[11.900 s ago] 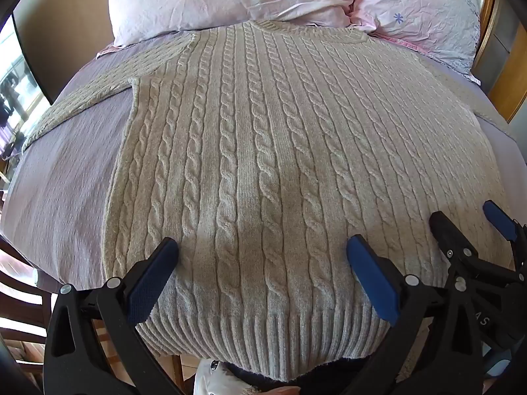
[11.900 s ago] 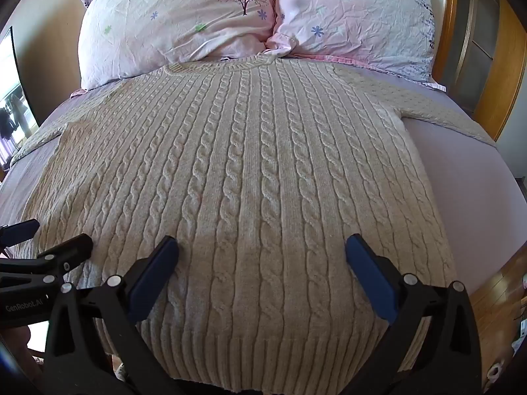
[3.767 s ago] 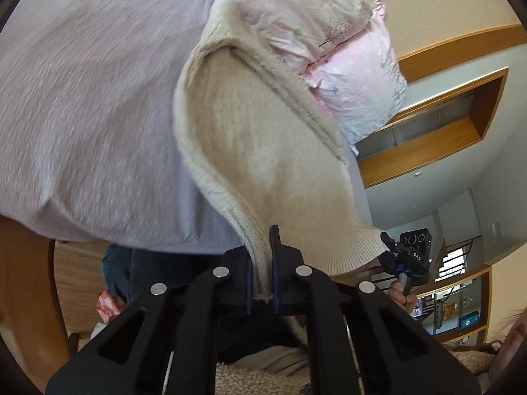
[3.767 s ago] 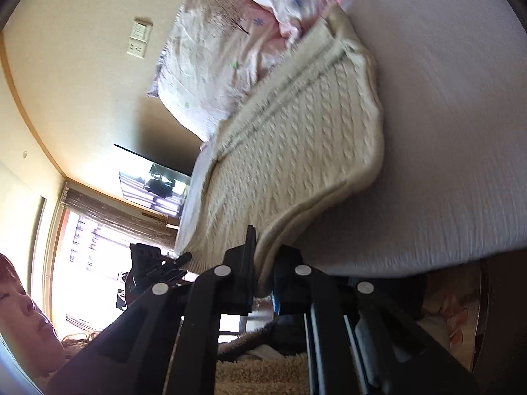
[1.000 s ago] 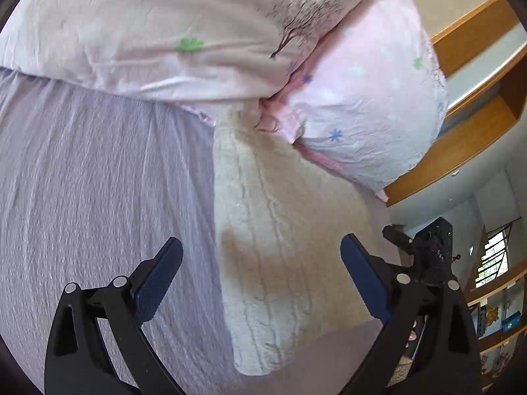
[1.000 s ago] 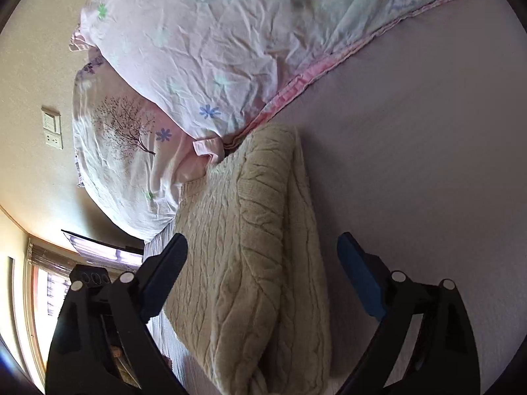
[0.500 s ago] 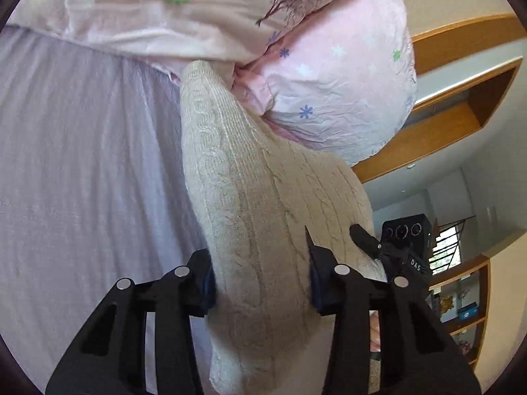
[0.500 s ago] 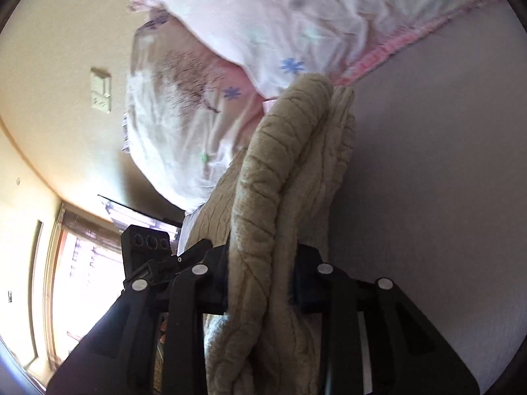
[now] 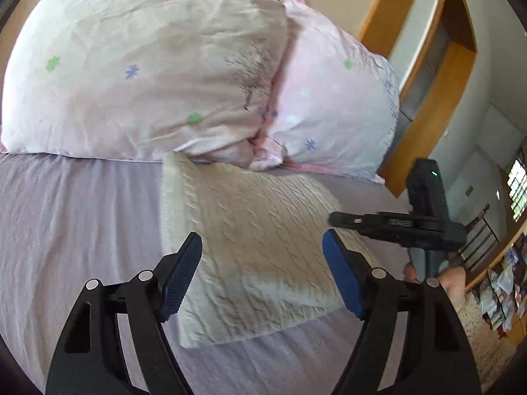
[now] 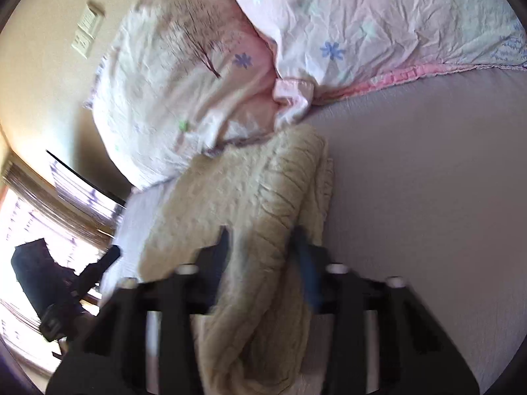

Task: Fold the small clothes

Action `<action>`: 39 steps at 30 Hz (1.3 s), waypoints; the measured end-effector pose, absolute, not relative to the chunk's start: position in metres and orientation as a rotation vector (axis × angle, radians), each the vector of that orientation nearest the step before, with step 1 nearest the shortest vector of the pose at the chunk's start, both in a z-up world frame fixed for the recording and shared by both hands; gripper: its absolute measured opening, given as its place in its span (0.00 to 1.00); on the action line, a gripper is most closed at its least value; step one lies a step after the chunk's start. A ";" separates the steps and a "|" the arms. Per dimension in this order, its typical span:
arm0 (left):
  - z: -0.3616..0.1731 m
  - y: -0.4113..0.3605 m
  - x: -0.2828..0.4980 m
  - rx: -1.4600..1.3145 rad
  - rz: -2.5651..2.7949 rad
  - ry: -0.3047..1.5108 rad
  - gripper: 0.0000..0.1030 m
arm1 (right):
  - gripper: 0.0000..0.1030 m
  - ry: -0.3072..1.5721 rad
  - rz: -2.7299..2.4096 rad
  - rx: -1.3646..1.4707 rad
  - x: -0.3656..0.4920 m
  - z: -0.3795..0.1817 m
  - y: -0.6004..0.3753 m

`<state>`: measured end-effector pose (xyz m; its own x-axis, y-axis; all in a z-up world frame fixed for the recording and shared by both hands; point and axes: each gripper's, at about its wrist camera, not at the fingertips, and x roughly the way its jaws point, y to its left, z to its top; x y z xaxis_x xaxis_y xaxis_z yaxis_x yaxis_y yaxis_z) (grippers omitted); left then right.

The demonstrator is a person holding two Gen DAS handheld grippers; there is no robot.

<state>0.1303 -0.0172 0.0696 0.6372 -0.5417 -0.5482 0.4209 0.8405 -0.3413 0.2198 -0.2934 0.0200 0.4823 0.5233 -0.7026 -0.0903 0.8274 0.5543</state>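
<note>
A cream cable-knit sweater [image 9: 250, 240] lies folded into a thick rectangle on the lilac bed sheet [image 9: 75, 217], just below the pillows. My left gripper [image 9: 263, 273] is open and hovers over the sweater's near half, holding nothing. My right gripper [image 10: 263, 253] is blurred; its jaws sit close on either side of the sweater's right edge [image 10: 263, 217], which bunches up between them. The right gripper also shows in the left wrist view [image 9: 332, 219] at the sweater's right side.
Two pink flowered pillows [image 9: 148, 75] [image 9: 332, 115] lie against the headboard behind the sweater. A wooden bed frame [image 9: 425, 105] stands at the right. A window with a curtain [image 10: 39, 217] is on the left side of the room.
My left gripper has opened and let go of the sweater, which now lies flat. My right gripper's jaws have spread slightly around the sweater's edge.
</note>
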 end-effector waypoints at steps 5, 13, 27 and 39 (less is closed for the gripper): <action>0.042 -0.041 0.129 -0.130 -0.544 0.784 0.72 | 0.14 0.968 0.333 0.586 0.219 0.012 -0.307; 0.035 -0.007 0.078 -0.008 -0.223 0.805 0.99 | 0.98 0.816 0.151 0.189 0.092 0.060 -0.281; -0.010 -0.018 0.080 0.087 -0.123 0.954 0.99 | 0.98 0.991 0.108 0.031 0.064 -0.009 -0.208; -0.009 -0.019 0.078 0.085 -0.117 0.918 0.99 | 0.98 0.977 0.041 0.008 0.066 -0.014 -0.208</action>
<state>0.0779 -0.0190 -0.0095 0.6019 -0.0646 -0.7960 0.1371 0.9903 0.0233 0.0663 -0.2078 -0.0138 0.5584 0.0382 -0.8287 -0.0309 0.9992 0.0252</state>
